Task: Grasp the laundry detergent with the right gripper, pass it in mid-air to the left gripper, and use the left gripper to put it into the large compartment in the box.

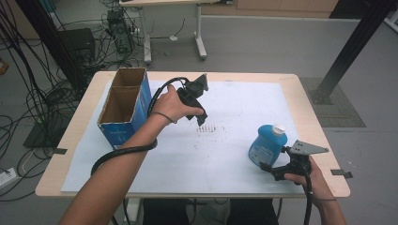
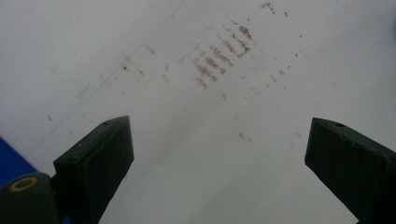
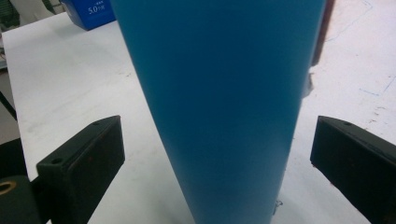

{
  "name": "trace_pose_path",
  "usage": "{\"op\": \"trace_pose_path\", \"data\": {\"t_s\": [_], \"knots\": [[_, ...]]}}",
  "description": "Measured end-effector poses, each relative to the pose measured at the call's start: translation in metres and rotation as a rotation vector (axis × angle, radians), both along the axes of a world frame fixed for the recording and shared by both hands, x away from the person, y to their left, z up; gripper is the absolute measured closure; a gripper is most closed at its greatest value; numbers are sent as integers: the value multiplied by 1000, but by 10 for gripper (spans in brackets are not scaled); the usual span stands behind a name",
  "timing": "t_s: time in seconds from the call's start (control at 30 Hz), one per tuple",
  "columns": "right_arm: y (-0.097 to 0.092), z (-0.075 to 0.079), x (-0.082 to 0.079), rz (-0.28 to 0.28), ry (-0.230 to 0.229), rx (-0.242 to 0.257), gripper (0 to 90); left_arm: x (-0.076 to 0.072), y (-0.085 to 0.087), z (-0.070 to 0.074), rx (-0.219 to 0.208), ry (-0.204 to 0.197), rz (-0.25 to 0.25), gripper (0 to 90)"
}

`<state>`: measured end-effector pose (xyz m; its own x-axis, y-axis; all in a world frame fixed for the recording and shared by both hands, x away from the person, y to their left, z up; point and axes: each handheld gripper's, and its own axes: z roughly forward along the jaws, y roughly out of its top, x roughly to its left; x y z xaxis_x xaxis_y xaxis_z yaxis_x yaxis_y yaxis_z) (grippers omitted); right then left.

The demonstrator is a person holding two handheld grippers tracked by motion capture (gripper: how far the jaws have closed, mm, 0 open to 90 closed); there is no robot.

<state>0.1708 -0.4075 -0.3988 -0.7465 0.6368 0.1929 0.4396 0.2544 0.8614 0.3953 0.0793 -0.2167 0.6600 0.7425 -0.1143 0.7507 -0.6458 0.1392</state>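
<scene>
Bottle [image 1: 266,144] stands upright, cap up, between right gripper's [image 1: 274,172] spread jaws.

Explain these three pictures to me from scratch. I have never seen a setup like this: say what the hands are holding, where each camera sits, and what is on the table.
A person sits at a table covered with white paper and holds a hand tool with two black jaws in each hand. The high view looks down from above. The other two come from cameras on the tools, looking along their jaws. The left gripper hangs open over bare, rust-marked paper, holding nothing. The right gripper is open too, its jaws either side of a standing blue bottle with a white cap, not yet clamping it. An open blue cardboard box stands at the left.
</scene>
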Motion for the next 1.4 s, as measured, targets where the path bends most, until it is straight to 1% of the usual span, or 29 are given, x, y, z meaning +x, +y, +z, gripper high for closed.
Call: {"op": "trace_pose_path", "data": {"t_s": [0.13,0.27,0.3,0.4,0.43,0.47,0.57,0.6,0.8,0.83,1.0,1.23,1.37,1.4], "knots": [[2,-1,0,-2,6,2,31,0,0,-1,2,1,1,83],[3,-3,0,-7,-3,4,33,0,1,-2,0,1,-1,83],[3,-4,1,-7,5,7,35,0,1,-2,0,1,-1,83],[4,-6,1,-9,-5,7,36,0,2,-1,-3,-4,0,85],[5,-5,2,-10,5,8,36,0,2,-2,-1,-4,-3,84],[5,-5,2,-10,5,8,36,0,2,-2,-1,-4,-3,84],[6,-9,2,-16,-12,16,36,1,2,-3,-5,0,0,84],[7,-9,2,-17,-6,19,36,1,2,-3,-5,1,0,84],[8,-12,2,-20,-8,28,36,1,0,-5,-7,5,-7,84],[8,-14,3,-20,-17,29,36,1,0,-5,-7,4,-7,84],[8,-15,3,-25,-15,38,36,2,-1,-7,-4,6,-4,84],[8,-16,3,-23,-21,38,36,2,0,-6,-8,7,-3,84],[7,-15,4,-21,-16,39,34,2,-2,-6,-4,5,-7,83],[7,-15,3,-22,-22,39,34,2,-2,-6,-1,5,-8,83]]}}
